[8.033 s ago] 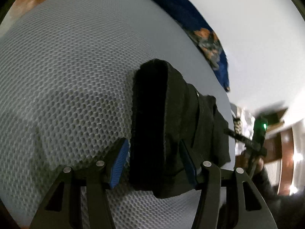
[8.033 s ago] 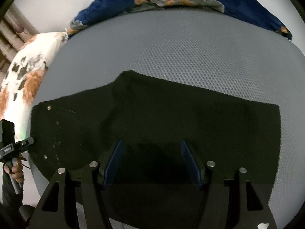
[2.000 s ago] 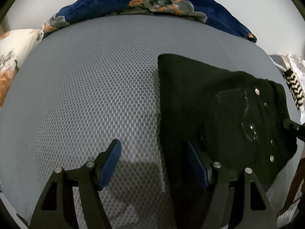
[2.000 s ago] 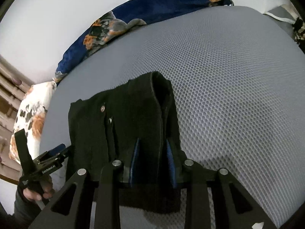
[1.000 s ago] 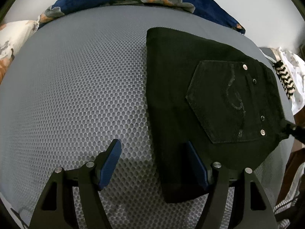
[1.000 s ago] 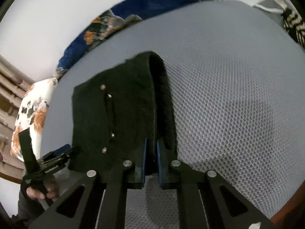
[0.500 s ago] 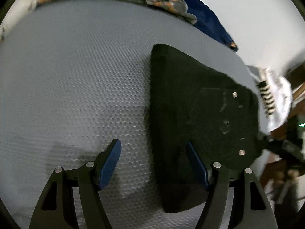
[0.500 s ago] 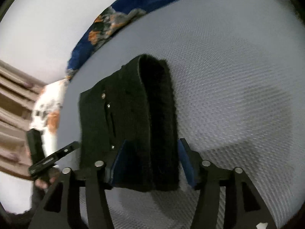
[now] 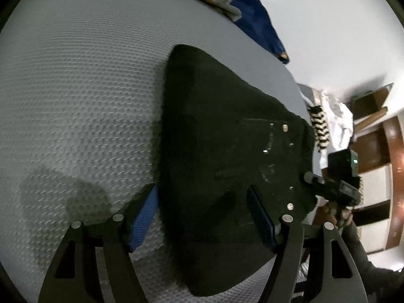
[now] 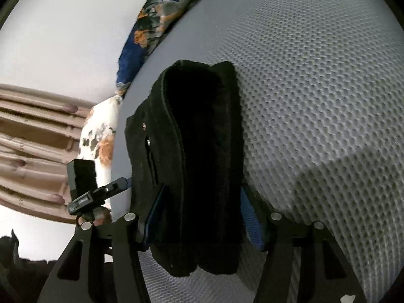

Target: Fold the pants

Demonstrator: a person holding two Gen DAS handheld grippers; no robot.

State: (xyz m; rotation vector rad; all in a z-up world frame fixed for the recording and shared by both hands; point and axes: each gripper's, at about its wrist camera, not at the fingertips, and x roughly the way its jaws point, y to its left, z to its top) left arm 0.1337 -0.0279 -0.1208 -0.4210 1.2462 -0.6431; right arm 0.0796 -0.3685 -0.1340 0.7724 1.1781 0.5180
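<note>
The black pants (image 9: 222,166) lie folded into a compact stack on the grey mesh mattress (image 9: 75,101), back pocket with rivets facing up. My left gripper (image 9: 204,217) is open, its blue pads on either side of the stack's near end. My right gripper (image 10: 199,217) is open too, jaws spread around the opposite end of the folded pants (image 10: 199,151), whose layered edge faces this camera. Each gripper shows in the other's view: the right one (image 9: 335,184), the left one (image 10: 101,192).
A dark blue floral blanket (image 9: 247,17) lies along the mattress's far edge by the white wall. A white floral pillow (image 10: 101,136) sits at the mattress end by a brown headboard. A zigzag-patterned cloth (image 9: 319,128) and wooden furniture (image 9: 388,176) stand beyond the right edge.
My right gripper was shut on the pants' edge a second ago and has opened wide. Both grippers have dropped lower and closer around the folded stack.
</note>
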